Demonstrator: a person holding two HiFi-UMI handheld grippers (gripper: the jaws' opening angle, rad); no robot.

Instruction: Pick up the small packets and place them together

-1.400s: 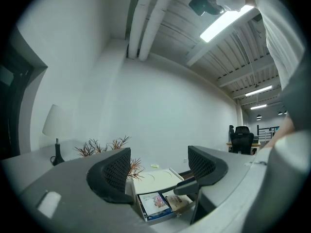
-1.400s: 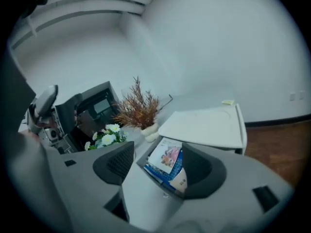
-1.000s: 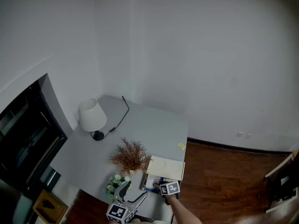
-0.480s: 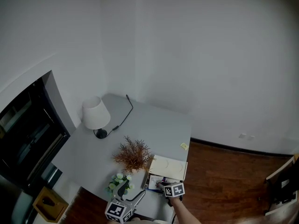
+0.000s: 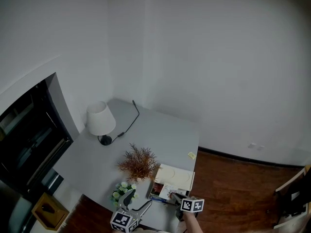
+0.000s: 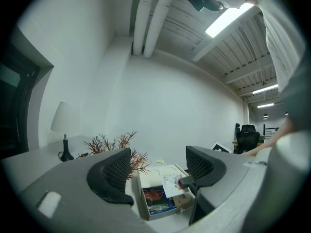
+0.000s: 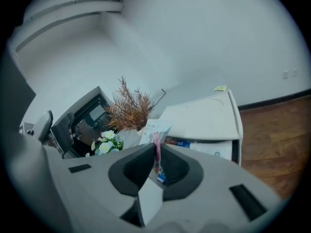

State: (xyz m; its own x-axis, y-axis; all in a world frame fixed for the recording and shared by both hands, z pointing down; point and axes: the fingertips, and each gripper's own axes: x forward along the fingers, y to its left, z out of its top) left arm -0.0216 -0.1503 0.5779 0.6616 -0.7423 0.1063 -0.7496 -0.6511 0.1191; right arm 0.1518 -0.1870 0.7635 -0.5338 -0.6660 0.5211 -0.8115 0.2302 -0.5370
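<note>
A shallow white box (image 6: 146,208) near the table's front edge holds several small packets (image 6: 156,195). Its lid part (image 5: 176,174) lies just behind it. My right gripper (image 7: 156,152) is shut on one white packet with a pink edge (image 7: 153,129), which hangs just above the box's right end. In the head view the right gripper (image 5: 176,197) is at the box's near right corner, and the packet (image 5: 169,191) shows pale beside it. My left gripper (image 6: 158,169) stands open and holds nothing, a little in front of the box, low and left (image 5: 130,199) in the head view.
A dried brown plant (image 5: 138,161) and a small bunch of white flowers (image 5: 119,192) stand left of the box. A white lamp (image 5: 101,120) with its cable sits at the table's (image 5: 155,130) far left. A small yellow note (image 5: 191,155) lies near the right edge. Wooden floor (image 5: 233,193) lies to the right.
My right gripper has shut on a packet in the box and drawn back toward the table's near right edge with it. The left gripper has hardly moved.
</note>
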